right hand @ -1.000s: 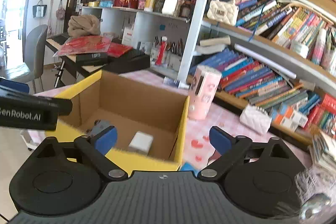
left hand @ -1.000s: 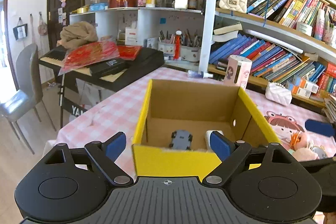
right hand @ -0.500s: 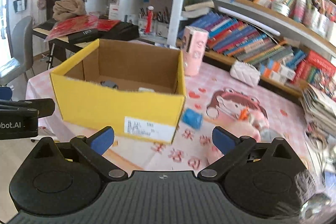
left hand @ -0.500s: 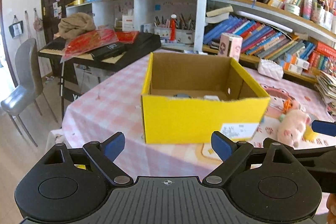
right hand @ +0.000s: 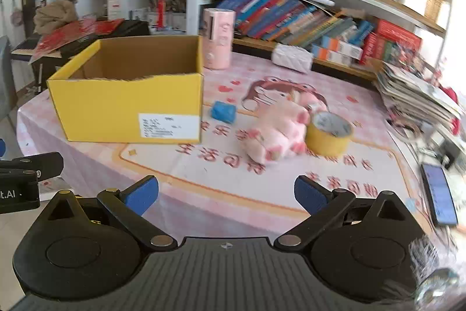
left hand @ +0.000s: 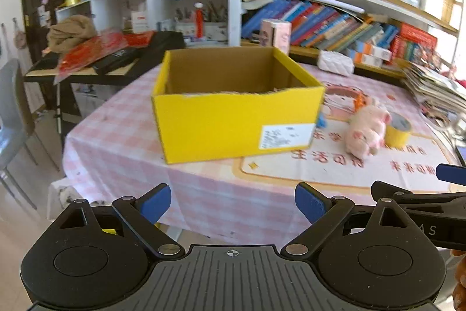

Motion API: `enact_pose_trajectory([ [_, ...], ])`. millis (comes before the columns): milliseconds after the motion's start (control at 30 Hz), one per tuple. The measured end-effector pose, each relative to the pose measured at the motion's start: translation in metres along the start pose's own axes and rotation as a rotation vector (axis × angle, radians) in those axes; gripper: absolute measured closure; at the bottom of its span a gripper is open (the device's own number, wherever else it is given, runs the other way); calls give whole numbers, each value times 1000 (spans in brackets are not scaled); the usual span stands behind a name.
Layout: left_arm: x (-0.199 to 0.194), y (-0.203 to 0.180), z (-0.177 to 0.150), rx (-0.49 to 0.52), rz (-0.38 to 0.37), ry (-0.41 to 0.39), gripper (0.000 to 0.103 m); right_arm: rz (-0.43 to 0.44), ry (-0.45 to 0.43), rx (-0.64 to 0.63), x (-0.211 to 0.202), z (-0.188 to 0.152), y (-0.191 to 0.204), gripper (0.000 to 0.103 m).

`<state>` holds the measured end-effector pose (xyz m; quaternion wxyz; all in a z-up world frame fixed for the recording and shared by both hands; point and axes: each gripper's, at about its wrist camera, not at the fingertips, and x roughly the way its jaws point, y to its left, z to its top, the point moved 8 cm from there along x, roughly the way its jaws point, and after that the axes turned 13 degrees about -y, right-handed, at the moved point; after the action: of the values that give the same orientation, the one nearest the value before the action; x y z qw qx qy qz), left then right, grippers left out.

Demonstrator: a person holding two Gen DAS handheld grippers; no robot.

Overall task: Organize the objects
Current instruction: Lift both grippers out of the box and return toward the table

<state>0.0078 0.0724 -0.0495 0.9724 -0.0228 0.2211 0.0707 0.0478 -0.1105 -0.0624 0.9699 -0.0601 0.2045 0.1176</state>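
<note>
A yellow cardboard box [left hand: 233,124] [right hand: 128,107] stands open-topped on the pink checked table [left hand: 122,142]; its contents are hidden behind the front wall. To its right lie a small blue block [right hand: 222,112], a pink plush pig [right hand: 273,133] [left hand: 365,133] and a roll of yellow tape [right hand: 329,136] [left hand: 397,131]. My left gripper [left hand: 233,203] hovers at the table's near edge in front of the box, jaws opening with nothing between them. My right gripper [right hand: 226,195] is open and empty, short of the pig and tape.
A pink cylinder [right hand: 218,38] and a white quilted pouch [right hand: 292,57] sit behind the box near the bookshelves. A stack of magazines [right hand: 416,95] and a phone [right hand: 439,194] lie at the right. A grey chair [left hand: 11,118] and a cluttered black keyboard [left hand: 116,54] stand left.
Both grippers have pulled back from above the box toward the table's near edge and sunk a little. The items inside the box have dropped out of sight behind its wall.
</note>
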Motion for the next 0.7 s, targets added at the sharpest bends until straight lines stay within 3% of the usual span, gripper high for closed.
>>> enact_pose_trajectory([
  [700,23,-73,8,64,-151,14,8,-150,49,83,-12,-15,-72,2],
])
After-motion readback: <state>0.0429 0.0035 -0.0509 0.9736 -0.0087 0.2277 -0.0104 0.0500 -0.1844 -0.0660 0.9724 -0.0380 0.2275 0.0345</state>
